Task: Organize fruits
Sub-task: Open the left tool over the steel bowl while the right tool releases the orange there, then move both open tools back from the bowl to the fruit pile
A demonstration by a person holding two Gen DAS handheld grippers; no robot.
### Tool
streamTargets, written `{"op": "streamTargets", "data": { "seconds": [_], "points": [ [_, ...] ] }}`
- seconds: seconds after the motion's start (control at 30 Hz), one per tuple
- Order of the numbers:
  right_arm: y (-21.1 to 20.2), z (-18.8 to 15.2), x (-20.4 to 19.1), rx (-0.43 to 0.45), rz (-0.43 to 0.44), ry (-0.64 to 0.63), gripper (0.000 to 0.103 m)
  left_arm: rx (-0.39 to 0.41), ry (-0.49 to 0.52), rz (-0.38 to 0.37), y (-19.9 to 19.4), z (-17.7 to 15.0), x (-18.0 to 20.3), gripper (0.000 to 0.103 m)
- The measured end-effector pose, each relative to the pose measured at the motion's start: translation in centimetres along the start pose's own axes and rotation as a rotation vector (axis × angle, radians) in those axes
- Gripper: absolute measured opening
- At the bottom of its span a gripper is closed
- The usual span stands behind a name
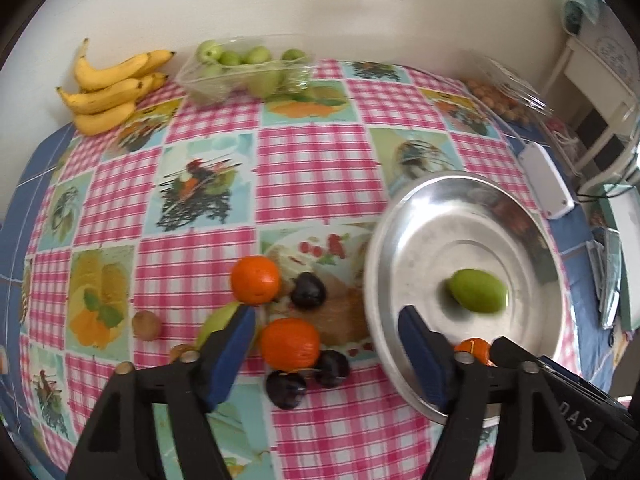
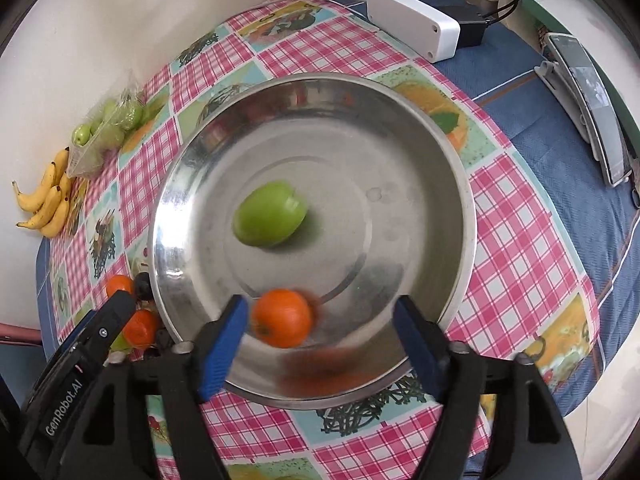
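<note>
We are mid-sort on the tabletop, filling the steel plate with loose fruit. The plate sits on the checked cloth toward the right of the spread, and two pieces are already in it: a green fruit near the middle and an orange by the near rim, smeared as if it is rolling.

Both claws stand spread and pinch nothing. The right claw hangs over the plate's near edge with the orange lying loose between its pads, close to the left one. The left claw hovers over the pile left of the plate.

We judge the drop step done, and the next move is another pick. That calls for the left claw to settle over one fruit in the cluster, say the near orange, without nudging the plums touching it, while the right claw keeps clear.

The left view alone shows the whole pile: two oranges, three plums, a green fruit half hidden by a pad, and small brown fruits. The right view alone shows the full plate and how the dropped orange lies; from the left it is only a sliver behind the claw.
</note>
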State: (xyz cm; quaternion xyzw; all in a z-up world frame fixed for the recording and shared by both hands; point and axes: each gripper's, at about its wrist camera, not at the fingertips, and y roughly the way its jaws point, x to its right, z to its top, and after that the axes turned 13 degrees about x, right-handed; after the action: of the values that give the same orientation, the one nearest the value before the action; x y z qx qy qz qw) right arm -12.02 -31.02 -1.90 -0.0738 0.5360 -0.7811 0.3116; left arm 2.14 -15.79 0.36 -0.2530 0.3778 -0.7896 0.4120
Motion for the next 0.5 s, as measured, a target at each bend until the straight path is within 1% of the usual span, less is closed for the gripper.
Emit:
{"op": "streamTargets", "data": {
  "seconds": [0.1, 0.13, 0.17, 0.2, 0.37, 0.43, 0.47, 0.5],
  "points": [
    [0.3, 0.1, -0.3, -0.007, -0.008, -0.019, 0.081, -0.007, -0.022, 0.027, 0.4, 0.0, -0.9, 0.09],
    [0.3, 0.1, -0.4, -0.008, -0.01, -0.026, 0.085, -0.007, -0.028, 0.037, 0.5, -0.1, -1.2, 0.096],
    [0.4, 0.2, -0.6, -0.01, -0.016, -0.035, 0.091, -0.007, -0.033, 0.046, 0.6, -0.1, -1.4, 0.098],
    [0.5, 0.2, -0.6, -0.009, -0.017, -0.041, 0.091, -0.006, -0.038, 0.06, 0.7, -0.2, -1.7, 0.103],
    [0.5, 0.2, -1.0, -0.003, -0.015, -0.07, 0.091, -0.01, -0.025, 0.128, 1.1, -0.4, -2.7, 0.103],
    [0.4, 0.2, -1.3, 0.003, -0.015, -0.084, 0.092, -0.02, -0.032, 0.133, 1.3, -0.5, -3.2, 0.103],
    [0.4, 0.2, -1.4, 0.006, -0.016, -0.09, 0.093, -0.025, -0.037, 0.134, 1.4, -0.6, -3.4, 0.103],
    [0.4, 0.2, -1.5, 0.009, -0.015, -0.097, 0.097, -0.028, -0.042, 0.135, 1.5, -0.6, -3.5, 0.103]
  ]
}}
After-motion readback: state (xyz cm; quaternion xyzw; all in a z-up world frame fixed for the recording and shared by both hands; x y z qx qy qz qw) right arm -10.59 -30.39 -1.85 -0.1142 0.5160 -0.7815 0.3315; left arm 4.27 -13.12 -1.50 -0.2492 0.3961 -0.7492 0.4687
